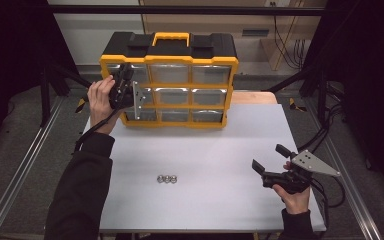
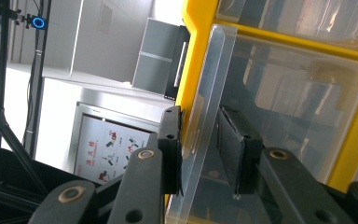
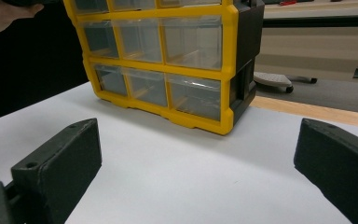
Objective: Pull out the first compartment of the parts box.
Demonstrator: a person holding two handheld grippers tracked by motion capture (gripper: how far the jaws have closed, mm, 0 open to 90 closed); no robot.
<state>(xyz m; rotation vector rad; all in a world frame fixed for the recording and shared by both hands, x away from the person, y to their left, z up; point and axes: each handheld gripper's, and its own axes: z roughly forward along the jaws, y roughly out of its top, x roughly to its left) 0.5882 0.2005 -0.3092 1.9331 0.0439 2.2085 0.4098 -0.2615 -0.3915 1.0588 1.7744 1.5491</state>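
A yellow and black drawer organizer [image 1: 169, 106] with clear drawers stands upright at the back of the white table [image 1: 205, 150]. My left gripper [image 1: 126, 90] is at its left column. In the left gripper view the jaws [image 2: 204, 154] stand on either side of a clear drawer's front lip [image 2: 209, 93], with both pads against the plastic. My right gripper [image 1: 268, 156] rests low over the table at the right, its jaws [image 3: 196, 154] wide apart with nothing between them, pointing toward the organizer [image 3: 168, 60]. Three small metal nuts [image 1: 167, 178] lie in a row on the table's middle front.
The organizer's yellow frame [image 2: 193, 46] runs beside the held lip. Metal rails [image 1: 25, 165] run along the floor on both sides of the table. A wooden board edge [image 1: 252, 97] shows behind the table at the right.
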